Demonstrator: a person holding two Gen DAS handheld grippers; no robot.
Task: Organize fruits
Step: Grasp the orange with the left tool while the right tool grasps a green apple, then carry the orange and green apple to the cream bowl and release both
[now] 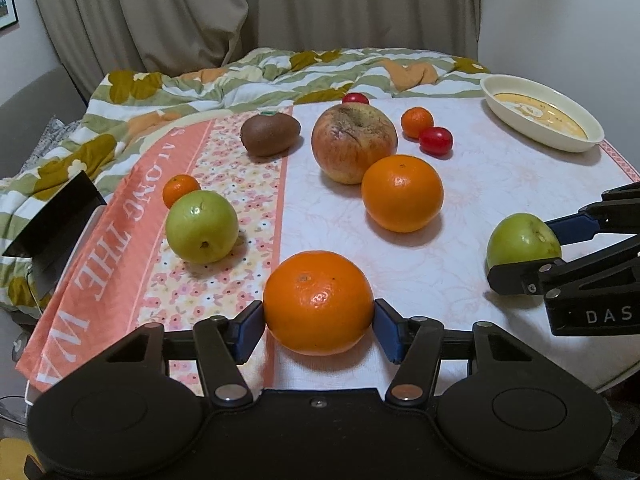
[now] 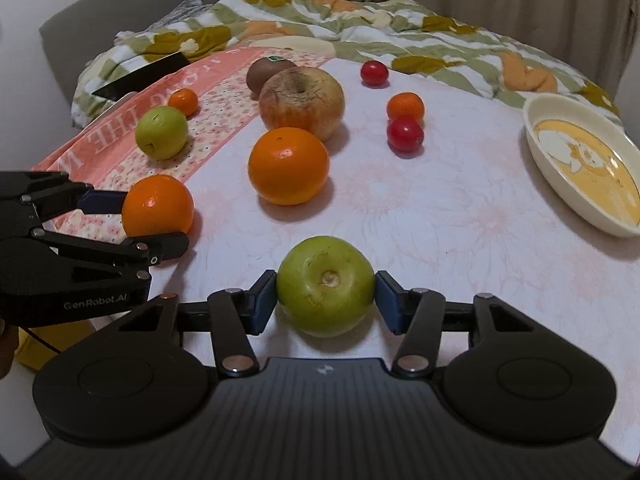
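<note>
Left wrist view puts my left gripper point(image 1: 319, 312) at the bottom centre of the frame, its blue pads pressed on either side of a large orange point(image 1: 318, 302) that sits on the pale cloth point(image 1: 480, 200) covering the table. At the right edge I see my right gripper point(image 1: 524, 246) clamped on a green apple point(image 1: 522, 240), one finger behind it and one in front.

Above my orange, towards the middle of the frame, lies a second orange point(image 1: 402, 193), touching a big blotchy red-yellow apple point(image 1: 354, 142) behind it. Left of centre a second green apple point(image 1: 202, 226) rests on the pink flowered towel point(image 1: 224, 184), with a small mandarin point(image 1: 180, 189) just behind it and a kiwi point(image 1: 270, 134) further up. To the upper right of the big apple sit another mandarin point(image 1: 417, 122) and a red cherry tomato point(image 1: 436, 141), close together, and a second tomato point(image 1: 355, 98) at the far edge of the cloth. A cream oval dish point(image 1: 576, 142) stands in the upper right, with no fruit in it.

In the right wrist view the green apple fills the bottom centre, stem hollow towards the camera, both blue pads touching its sides and the fruit resting on the cloth. My left gripper comes in from the left edge, closed on its orange. A crumpled green and white quilt point(image 1: 240, 80) lies beyond the table in the upper part of both frames
</note>
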